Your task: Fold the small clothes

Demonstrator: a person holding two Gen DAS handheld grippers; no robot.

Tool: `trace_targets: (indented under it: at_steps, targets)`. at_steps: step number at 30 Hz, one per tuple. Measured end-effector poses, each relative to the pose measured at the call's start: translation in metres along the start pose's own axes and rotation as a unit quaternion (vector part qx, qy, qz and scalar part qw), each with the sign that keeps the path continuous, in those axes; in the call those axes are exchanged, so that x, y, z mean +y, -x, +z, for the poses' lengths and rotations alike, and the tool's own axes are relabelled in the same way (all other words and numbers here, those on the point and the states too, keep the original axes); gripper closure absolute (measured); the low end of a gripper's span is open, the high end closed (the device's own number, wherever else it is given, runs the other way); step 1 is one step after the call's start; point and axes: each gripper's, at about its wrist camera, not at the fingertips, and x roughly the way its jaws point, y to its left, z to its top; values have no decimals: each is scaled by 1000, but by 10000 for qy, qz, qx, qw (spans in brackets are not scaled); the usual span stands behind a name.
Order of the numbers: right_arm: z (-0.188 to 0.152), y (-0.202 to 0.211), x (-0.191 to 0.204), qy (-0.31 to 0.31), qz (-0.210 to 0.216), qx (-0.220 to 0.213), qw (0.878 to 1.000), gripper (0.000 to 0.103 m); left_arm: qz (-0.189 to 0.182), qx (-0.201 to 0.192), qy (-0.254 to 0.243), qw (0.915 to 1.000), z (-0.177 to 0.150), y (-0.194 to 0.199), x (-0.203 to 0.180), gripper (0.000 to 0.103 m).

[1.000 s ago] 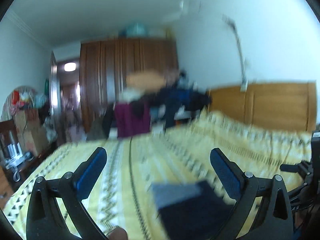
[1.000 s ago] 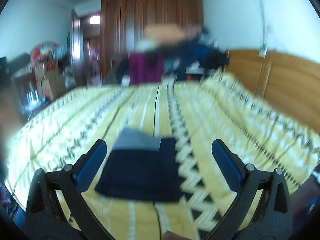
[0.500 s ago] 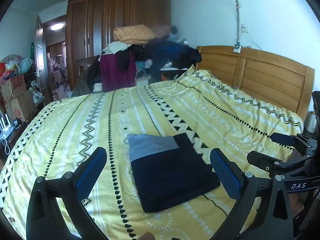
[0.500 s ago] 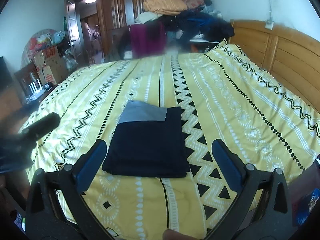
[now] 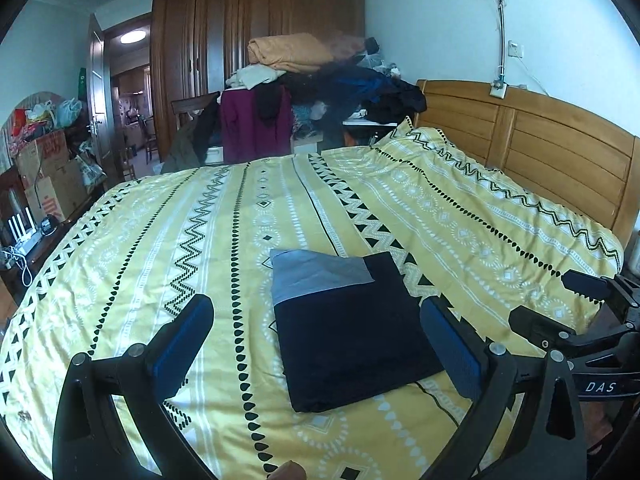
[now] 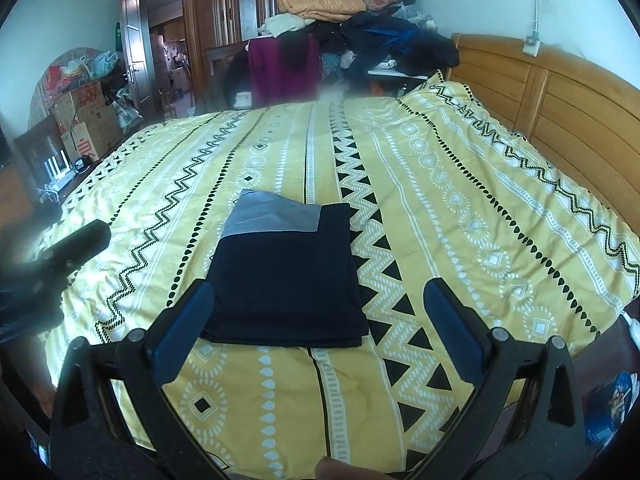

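Both claws spread wide, empty, held above the bed's near edge: my left claw [image 5: 316, 330], right claw [image 6: 318, 312]. Just past them, folded dark garment [image 6: 286, 276] w/ grey band lies flat on yellow patterned bedspread [image 6: 460, 208]. Far: clothes pile [image 5: 316, 76], wardrobe [image 5: 256, 24].

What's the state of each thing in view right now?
left gripper: open, empty, above the bed
right gripper: open, empty, above the bed
dark garment: folded flat, grey band on top, lying free
bedspread: spread flat
wardrobe: doors shut
room door: open
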Motion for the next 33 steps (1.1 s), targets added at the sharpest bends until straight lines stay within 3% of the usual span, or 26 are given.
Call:
trace_targets:
  at_steps: [19, 27, 33]
  targets:
    - [-1, 11, 9, 248, -150, -373, 9989, 0, 118, -38, -92, 9999, -5, 2, 0, 0]
    - [-1, 12, 16, 273, -49, -441, 9986, 0, -221, -442, 127, 9987, -9, 14, 21, 0]
    - [0, 12, 24, 313, 8, -466, 9984, 0, -142, -629, 54, 9979, -9, 29, 22, 0]
